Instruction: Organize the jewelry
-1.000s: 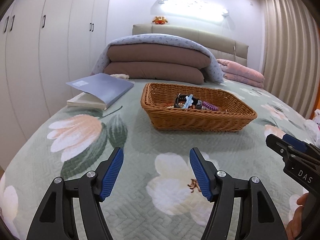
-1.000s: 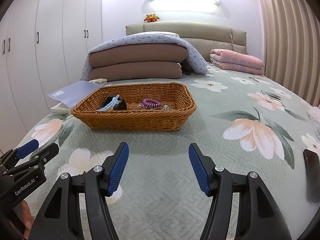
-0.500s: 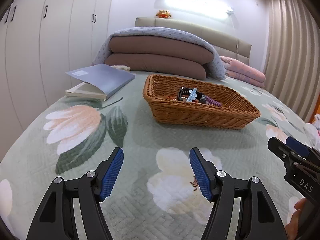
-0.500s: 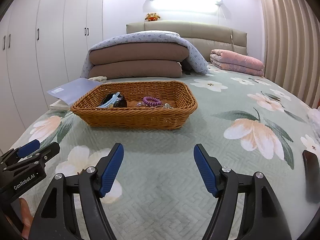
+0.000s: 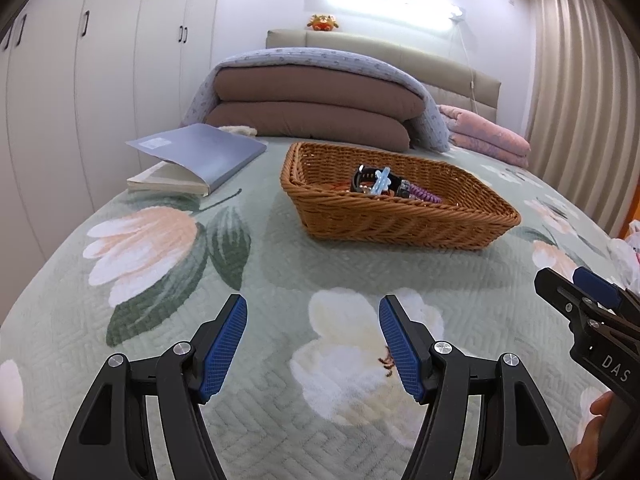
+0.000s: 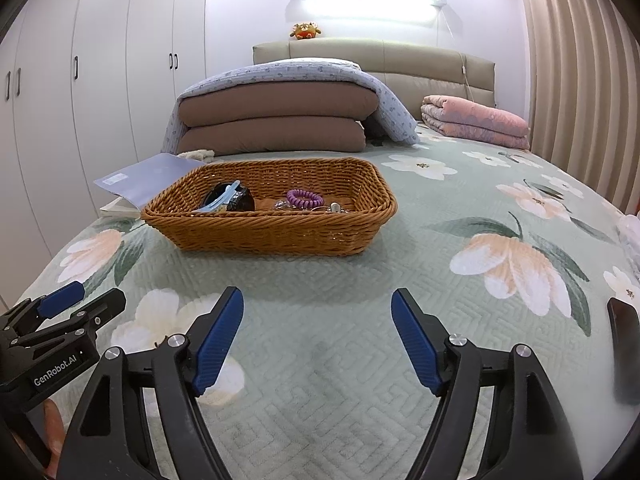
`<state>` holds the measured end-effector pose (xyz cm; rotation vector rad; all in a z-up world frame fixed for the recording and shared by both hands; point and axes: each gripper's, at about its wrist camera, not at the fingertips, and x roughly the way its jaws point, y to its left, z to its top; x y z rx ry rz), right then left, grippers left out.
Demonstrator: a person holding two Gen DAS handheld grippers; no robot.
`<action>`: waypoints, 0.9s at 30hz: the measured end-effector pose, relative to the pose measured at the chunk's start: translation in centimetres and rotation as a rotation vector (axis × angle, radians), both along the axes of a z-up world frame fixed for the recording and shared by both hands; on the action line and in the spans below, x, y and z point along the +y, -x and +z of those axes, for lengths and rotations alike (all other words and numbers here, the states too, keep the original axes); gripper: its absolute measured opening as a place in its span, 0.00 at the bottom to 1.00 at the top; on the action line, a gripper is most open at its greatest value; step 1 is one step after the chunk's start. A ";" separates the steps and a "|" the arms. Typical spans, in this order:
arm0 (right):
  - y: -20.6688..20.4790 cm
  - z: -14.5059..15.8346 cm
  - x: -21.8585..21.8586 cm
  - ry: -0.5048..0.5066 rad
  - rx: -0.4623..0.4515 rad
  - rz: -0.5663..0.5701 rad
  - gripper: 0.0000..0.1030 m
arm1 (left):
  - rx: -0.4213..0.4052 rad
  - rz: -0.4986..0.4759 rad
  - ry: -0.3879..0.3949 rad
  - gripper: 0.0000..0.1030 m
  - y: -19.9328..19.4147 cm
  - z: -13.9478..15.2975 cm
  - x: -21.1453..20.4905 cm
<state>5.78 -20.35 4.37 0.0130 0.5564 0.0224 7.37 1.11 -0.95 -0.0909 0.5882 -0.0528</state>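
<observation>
A brown wicker basket [image 5: 400, 224] [image 6: 272, 236] stands on the flowered green bedspread. In it lie a black band with a pale blue clip [image 5: 378, 180] [image 6: 228, 200], a purple coil bracelet [image 5: 424, 196] [image 6: 305, 199] and some small silver pieces [image 6: 334, 208]. My left gripper [image 5: 313, 312] is open and empty, low over the bed in front of the basket. My right gripper [image 6: 317, 308] is open and empty, also in front of the basket, and shows at the right edge of the left wrist view [image 5: 576, 292].
A blue-covered book [image 5: 196, 156] lies left of the basket. Folded brown and blue quilts [image 5: 316, 104] and a pink blanket [image 6: 476, 124] lie by the headboard. A dark flat object [image 6: 624, 352] lies at the right. Wardrobes [image 5: 100, 80] stand left, curtains [image 6: 572, 72] right.
Both grippers have dropped lower and edged toward the basket. The right gripper's jaws have opened wider. Nothing was picked up.
</observation>
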 end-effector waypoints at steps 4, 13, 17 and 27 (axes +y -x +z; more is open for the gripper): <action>0.0 0.0 -0.1 -0.004 -0.001 0.000 0.76 | -0.003 -0.002 0.001 0.68 -0.1 0.0 0.0; 0.0 0.0 0.0 -0.003 -0.001 0.002 0.76 | -0.002 -0.002 0.001 0.68 -0.1 0.0 -0.1; 0.0 0.0 0.1 -0.002 0.000 0.002 0.76 | -0.001 -0.004 -0.003 0.68 -0.1 -0.1 -0.1; 0.0 0.0 0.1 -0.001 0.003 0.005 0.76 | 0.002 -0.005 -0.003 0.68 -0.1 -0.1 -0.1</action>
